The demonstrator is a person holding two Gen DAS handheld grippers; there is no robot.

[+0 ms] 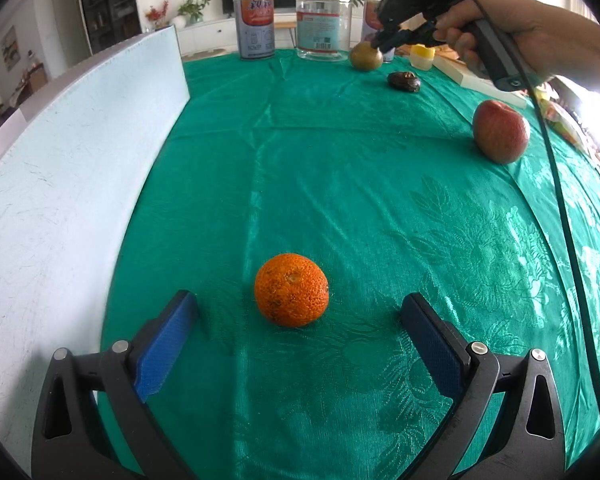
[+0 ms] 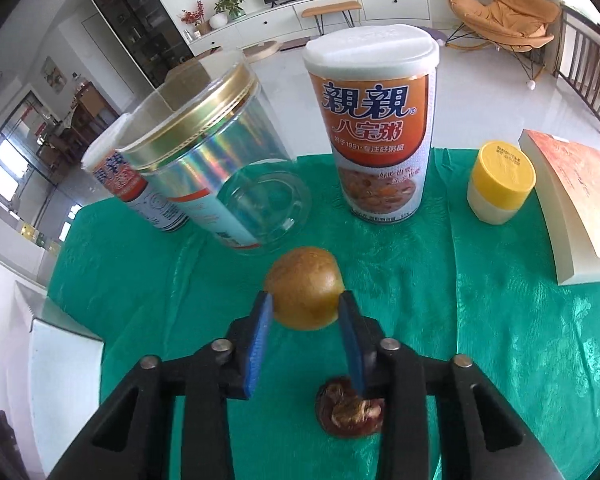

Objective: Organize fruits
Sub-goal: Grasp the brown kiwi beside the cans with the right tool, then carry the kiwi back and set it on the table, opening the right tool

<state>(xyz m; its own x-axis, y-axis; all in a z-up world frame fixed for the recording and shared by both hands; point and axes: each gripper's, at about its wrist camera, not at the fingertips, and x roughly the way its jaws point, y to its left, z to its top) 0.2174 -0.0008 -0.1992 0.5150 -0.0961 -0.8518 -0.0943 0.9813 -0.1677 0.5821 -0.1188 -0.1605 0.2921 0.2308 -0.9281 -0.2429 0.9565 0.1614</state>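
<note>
Blue ribbed pads of the right gripper (image 2: 305, 308) pinch a round, brownish-green kiwi (image 2: 305, 286).

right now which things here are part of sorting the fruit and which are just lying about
Part of the job:
kiwi, gripped by the right gripper
orange, between the open left gripper fingers
apple
dried date

Lying about:
porridge can
clear jar
yellow-capped bottle
book
</note>
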